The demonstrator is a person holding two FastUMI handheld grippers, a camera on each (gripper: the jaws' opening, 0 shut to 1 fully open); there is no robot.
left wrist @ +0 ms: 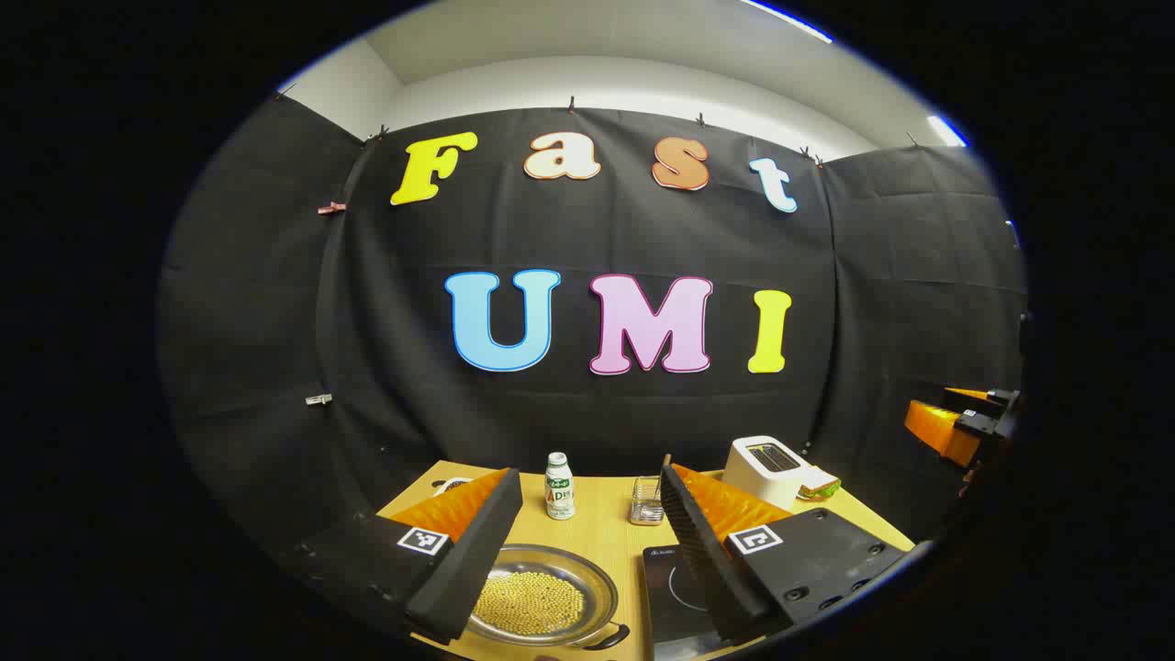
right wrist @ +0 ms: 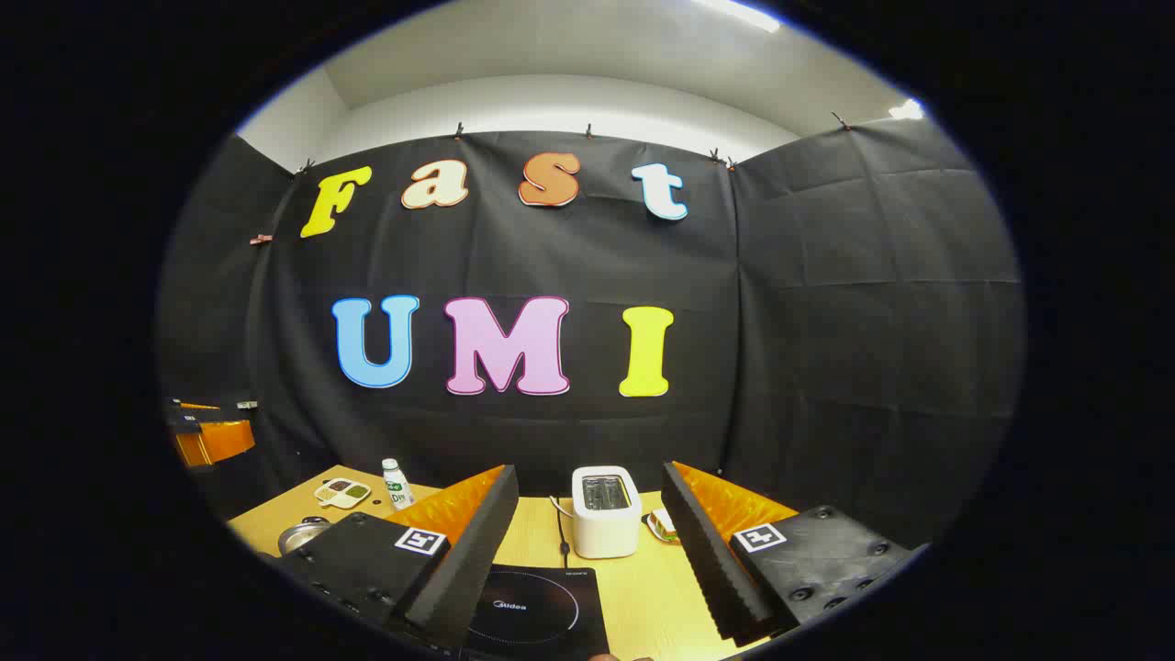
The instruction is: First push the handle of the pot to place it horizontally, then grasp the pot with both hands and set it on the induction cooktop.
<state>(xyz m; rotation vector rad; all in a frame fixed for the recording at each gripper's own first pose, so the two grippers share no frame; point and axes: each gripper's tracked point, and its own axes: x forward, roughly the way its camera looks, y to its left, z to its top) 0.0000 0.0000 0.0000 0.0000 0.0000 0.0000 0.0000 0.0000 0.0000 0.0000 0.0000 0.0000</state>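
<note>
Pot (left wrist: 542, 599) of yellow beads sits on the wooden surface (left wrist: 601, 532) left of the cooktop (right wrist: 537, 610). Left gripper (left wrist: 587, 560) hovers level above it, jaws spread; right gripper (right wrist: 583, 565) hovers over the cooktop, jaws spread.

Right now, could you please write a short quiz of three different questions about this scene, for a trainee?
1. True or false: the pot already stands on the induction cooktop.
2. Multiple choice: what fills the pot? A) water B) small yellow beads C) sliced bread
3. In the right gripper view, which appliance stands on the table just behind the cooktop?

Key
1. False: in the left gripper view the pot rests on the table beside the cooktop, between the fingers of the open left gripper.
2. B.
3. The white toaster. The right gripper hangs open above the cooktop.
</note>
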